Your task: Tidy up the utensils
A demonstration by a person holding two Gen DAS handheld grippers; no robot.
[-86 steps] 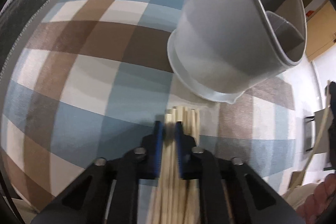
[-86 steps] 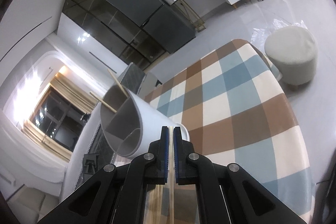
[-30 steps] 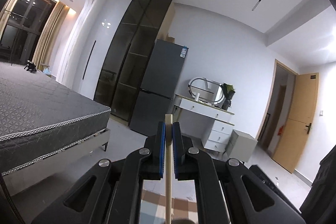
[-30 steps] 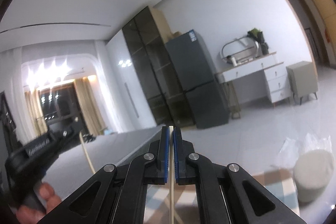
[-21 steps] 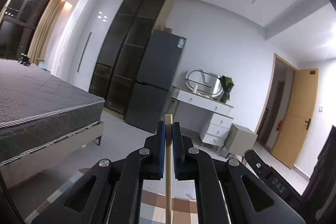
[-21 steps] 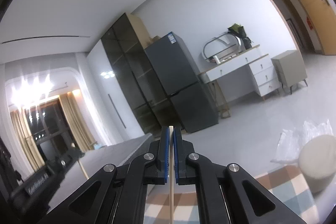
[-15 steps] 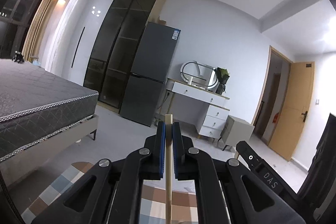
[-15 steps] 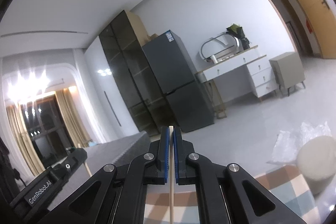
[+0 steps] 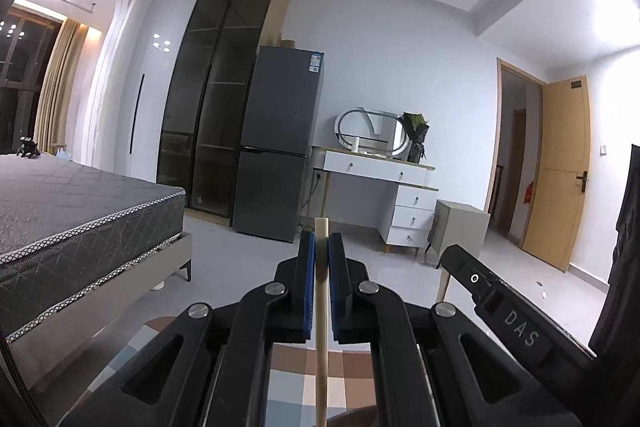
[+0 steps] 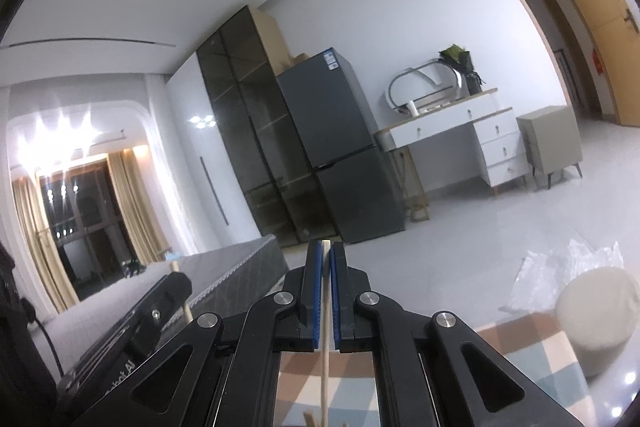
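My left gripper [image 9: 321,239] is shut on a pale wooden chopstick [image 9: 321,327] that runs up between its blue pads, tip just past them. My right gripper [image 10: 326,251] is shut on another thin wooden chopstick [image 10: 326,355]. Both grippers point up and out across the room, above the checked tablecloth [image 9: 288,387], which also shows in the right wrist view [image 10: 352,391]. The right gripper's body [image 9: 508,311] shows at the right of the left wrist view; the left gripper's body [image 10: 132,323] shows at the left of the right wrist view. The utensil holder is out of view.
A bed [image 9: 60,211] stands at the left. A dark fridge [image 9: 276,147], a glass cabinet [image 9: 212,99] and a white dresser with mirror [image 9: 376,179] line the far wall. A round pouf [image 10: 596,311] sits on the floor at the right.
Both grippers have lifted from the table and the white holder to point across the room, each still shut on its chopstick. In the last second they tilt slightly down; more tablecloth shows.
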